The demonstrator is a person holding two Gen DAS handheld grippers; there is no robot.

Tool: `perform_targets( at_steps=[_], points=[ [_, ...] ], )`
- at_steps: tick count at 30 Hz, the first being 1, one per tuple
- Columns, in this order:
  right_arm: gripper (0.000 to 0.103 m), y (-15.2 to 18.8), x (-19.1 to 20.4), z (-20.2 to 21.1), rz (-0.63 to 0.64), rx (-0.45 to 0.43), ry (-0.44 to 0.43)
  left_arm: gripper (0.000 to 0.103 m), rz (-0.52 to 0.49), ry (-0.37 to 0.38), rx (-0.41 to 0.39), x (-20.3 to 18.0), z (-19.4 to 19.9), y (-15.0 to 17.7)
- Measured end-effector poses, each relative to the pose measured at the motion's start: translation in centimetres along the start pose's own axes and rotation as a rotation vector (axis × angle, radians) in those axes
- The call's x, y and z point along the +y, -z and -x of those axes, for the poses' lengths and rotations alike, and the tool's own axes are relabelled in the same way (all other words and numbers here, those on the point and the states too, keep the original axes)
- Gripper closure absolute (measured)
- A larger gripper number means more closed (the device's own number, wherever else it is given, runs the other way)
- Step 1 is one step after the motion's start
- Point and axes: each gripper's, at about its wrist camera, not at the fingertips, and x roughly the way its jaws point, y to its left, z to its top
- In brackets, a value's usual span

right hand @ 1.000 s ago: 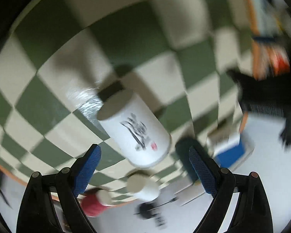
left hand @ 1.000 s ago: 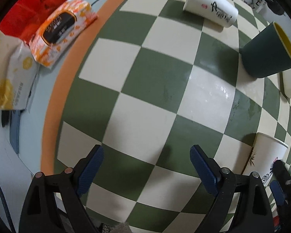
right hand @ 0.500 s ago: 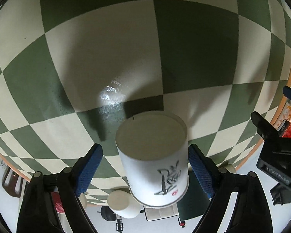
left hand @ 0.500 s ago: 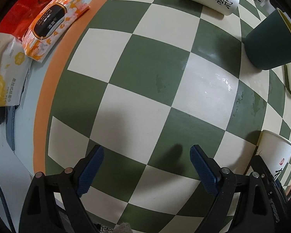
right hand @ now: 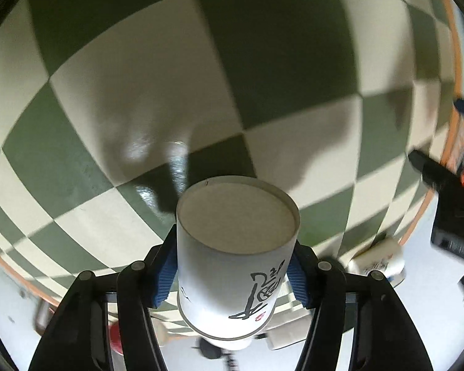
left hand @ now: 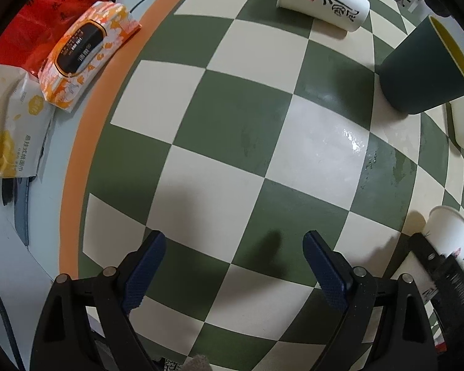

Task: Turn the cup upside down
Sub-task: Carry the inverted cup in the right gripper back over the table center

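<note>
Right wrist view, your right gripper (right hand: 232,273) clamps the smooth white paper cup (right hand: 232,262) between ribbed blue pads, flat base facing away, glossy checkered mat (right hand: 263,61) beyond, your left gripper (left hand: 233,269) spread wide, holding nothing.

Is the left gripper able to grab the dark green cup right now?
Probably yes. The left gripper is open and holds nothing, and only bare checkered mat lies between it and the dark green cup, off toward the upper right.
</note>
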Motion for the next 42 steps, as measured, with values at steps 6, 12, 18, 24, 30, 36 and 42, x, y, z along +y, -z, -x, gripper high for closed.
perform_targets(
  at_steps=[6,12,18,24,30,36,42],
  points=[
    [0.040,3.0,-5.2,0.7,-0.412,-0.021,-0.204,0.012,-0.010,0.008,-0.015,-0.3,1.3,0.2],
    [0.040,8.2,-8.5,-0.9,-0.868,-0.055,-0.485,0.012,-0.040,0.030,-0.022,-1.0,2.7,-1.0],
    [0.040,11.5,-8.0,-3.0,-1.213,-0.092,-0.723,0.012,-0.077,0.030,-0.030,-2.7,3.5,-1.1],
    [0.040,13.6,-7.5,-4.9,-1.391,-0.091,-0.858,0.012,-0.108,0.032,-0.031,-4.4,3.9,-1.0],
    [0.040,14.8,-7.7,-6.7,-1.437,-0.076,-0.912,0.012,-0.126,0.038,-0.032,-5.5,3.9,-1.0],
    [0.039,13.6,-7.5,-7.4,-1.420,-0.025,-0.940,0.012,-0.139,0.043,-0.030,-5.0,3.9,-0.1],
    [0.039,13.3,-8.4,-9.1,-1.444,0.011,-0.968,0.012,-0.144,0.052,-0.025,-5.2,3.4,-0.2]
  ],
)
